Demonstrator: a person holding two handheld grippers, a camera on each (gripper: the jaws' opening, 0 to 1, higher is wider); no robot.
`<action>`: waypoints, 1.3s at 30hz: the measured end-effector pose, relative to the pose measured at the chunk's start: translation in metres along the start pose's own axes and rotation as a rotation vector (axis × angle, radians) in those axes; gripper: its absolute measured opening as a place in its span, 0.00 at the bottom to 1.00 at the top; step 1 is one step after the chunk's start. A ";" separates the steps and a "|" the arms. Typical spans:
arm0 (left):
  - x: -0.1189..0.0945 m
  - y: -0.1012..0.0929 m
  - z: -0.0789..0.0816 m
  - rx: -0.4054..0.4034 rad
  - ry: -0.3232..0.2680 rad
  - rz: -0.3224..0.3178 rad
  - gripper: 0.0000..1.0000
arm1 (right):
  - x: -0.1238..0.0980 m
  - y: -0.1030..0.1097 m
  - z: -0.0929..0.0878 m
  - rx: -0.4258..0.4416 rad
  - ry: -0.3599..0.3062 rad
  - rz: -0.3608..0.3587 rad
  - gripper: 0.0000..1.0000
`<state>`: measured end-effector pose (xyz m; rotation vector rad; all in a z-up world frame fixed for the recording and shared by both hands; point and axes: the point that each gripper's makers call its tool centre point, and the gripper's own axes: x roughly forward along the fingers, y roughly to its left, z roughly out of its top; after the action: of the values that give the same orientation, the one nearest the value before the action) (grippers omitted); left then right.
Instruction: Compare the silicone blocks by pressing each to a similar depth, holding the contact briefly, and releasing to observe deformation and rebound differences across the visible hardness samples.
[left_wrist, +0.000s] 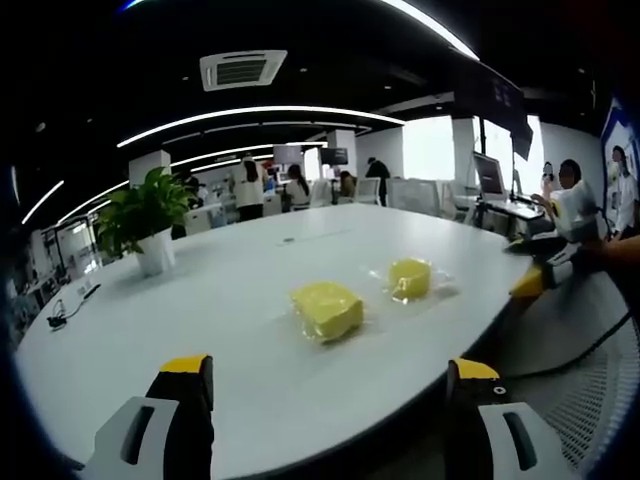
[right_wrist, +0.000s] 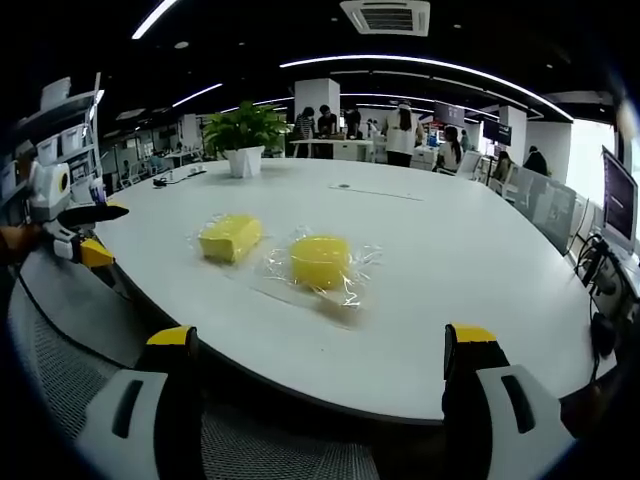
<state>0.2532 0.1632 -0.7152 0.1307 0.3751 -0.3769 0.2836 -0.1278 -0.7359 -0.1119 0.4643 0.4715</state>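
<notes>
Standing wide apart, the left gripper's (left_wrist: 330, 400) yellow-tipped jaws hold nothing and hang at the near edge of the white table (left_wrist: 250, 300). Ahead of them in the left gripper view lie two yellow silicone blocks in clear wrap: a squarish block (left_wrist: 327, 309) nearer the gripper and a rounder block (left_wrist: 410, 277) beyond it to the right, near each other but apart. The right gripper (left_wrist: 545, 275) shows at the right rim of this view, off the table edge, with a sleeve behind it; its jaws are too small to read here.

In the right gripper view, the right gripper (right_wrist: 325, 385) likewise has its jaws spread and empty, just short of the table (right_wrist: 450, 270) edge. The rounder block (right_wrist: 320, 261) lies nearest, its wrap crinkled around it, and the squarish block (right_wrist: 231, 238) sits to its left. The left gripper (right_wrist: 80, 240) appears at the left rim, off the table.

A potted plant (left_wrist: 148, 215) stands far across the table. Behind it are office desks, monitors and several people standing.
</notes>
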 end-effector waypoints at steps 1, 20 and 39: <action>0.000 0.000 0.000 0.000 0.001 0.001 0.98 | 0.000 0.000 0.000 0.000 0.001 0.000 0.96; 0.002 -0.001 -0.003 0.000 0.012 -0.014 0.96 | 0.001 -0.002 -0.003 0.005 0.012 -0.002 0.96; 0.000 -0.007 0.000 -0.010 0.018 -0.037 0.93 | 0.001 -0.002 -0.001 0.011 0.004 -0.003 0.96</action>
<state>0.2509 0.1571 -0.7159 0.1174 0.3978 -0.4101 0.2848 -0.1297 -0.7374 -0.1031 0.4704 0.4663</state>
